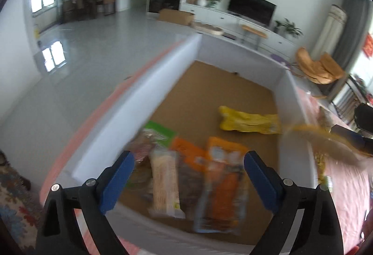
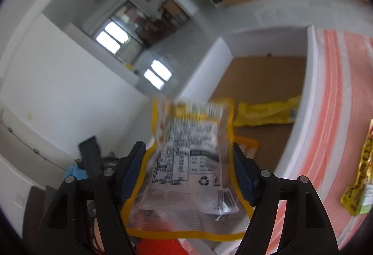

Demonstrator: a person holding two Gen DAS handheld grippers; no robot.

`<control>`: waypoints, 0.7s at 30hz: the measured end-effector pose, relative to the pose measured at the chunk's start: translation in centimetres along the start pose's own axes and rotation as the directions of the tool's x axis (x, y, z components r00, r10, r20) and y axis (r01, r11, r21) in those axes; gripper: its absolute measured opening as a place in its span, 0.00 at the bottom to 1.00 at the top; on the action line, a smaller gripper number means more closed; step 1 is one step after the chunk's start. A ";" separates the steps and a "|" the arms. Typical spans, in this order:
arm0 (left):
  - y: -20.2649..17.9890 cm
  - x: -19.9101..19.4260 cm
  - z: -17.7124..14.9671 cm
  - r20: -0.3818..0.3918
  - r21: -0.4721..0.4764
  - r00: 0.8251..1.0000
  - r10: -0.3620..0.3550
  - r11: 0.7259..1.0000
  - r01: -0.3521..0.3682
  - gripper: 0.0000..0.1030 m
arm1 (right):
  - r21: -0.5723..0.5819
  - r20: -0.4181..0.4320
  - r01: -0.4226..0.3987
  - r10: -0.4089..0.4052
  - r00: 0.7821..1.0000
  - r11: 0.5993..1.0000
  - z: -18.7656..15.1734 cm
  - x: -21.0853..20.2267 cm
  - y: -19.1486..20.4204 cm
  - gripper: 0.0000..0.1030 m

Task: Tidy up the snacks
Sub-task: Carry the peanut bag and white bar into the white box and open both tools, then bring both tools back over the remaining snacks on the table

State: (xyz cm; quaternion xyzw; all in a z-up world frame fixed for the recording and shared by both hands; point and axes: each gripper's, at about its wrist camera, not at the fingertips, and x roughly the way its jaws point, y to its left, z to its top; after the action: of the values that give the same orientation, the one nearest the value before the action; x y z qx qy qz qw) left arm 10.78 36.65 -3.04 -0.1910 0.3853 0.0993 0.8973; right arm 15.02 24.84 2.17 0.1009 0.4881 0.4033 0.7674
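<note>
A white box with a brown floor holds several snack packs: a yellow pack, an orange pack, a pale biscuit pack and a green pack. My left gripper is open and empty above the near packs. My right gripper is shut on a clear, yellow-edged snack pack, held in the air near the box. The yellow pack lies inside. The held pack shows blurred at the right edge of the left wrist view.
The box stands on a pink striped cloth. A long yellow snack pack lies on the cloth to the right of the box. Beyond lie a grey floor, a TV cabinet and a patterned rug.
</note>
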 end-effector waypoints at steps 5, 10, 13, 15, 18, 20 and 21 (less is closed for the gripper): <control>-0.8 -1.6 -1.7 0.046 -0.005 0.999 -0.025 1.000 0.025 0.92 | -0.036 0.108 0.092 -0.087 0.990 0.995 -1.0 -2.5 -2.0 0.74; -8.3 -5.4 -4.2 0.038 0.132 0.969 -0.244 0.962 0.238 0.92 | -0.064 0.237 0.426 -0.401 0.885 0.903 -4.2 -9.4 -10.3 0.81; -15.3 -7.1 -6.9 -0.025 0.250 0.931 -0.364 0.900 0.358 0.98 | -0.016 0.174 0.655 -0.643 0.746 0.756 -8.4 -12.5 -18.7 0.80; -20.6 -6.5 -9.8 -0.108 0.323 0.898 -0.426 0.839 0.437 1.00 | 0.033 0.119 0.750 -0.747 0.654 0.661 -11.6 -15.4 -23.7 0.80; -27.2 -2.5 -14.5 -0.235 0.372 0.873 -0.428 0.790 0.488 1.00 | 0.116 0.091 0.814 -0.822 0.562 0.569 -16.2 -21.1 -28.8 0.80; -30.6 1.3 -17.5 -0.315 0.385 0.871 -0.378 0.788 0.481 0.99 | 0.150 0.073 0.836 -0.849 0.524 0.528 -18.3 -23.2 -30.4 0.80; -31.9 2.7 -18.5 -0.335 0.395 0.871 -0.359 0.786 0.475 0.98 | 0.163 0.064 0.843 -0.858 0.510 0.513 -19.4 -24.4 -31.3 0.81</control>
State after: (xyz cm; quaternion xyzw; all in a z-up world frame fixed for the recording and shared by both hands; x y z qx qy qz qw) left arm 10.85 0.04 -8.16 -0.0617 0.4515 -0.2223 0.8619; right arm 10.34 -17.77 -8.46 -0.0817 0.4427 -0.0604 0.8909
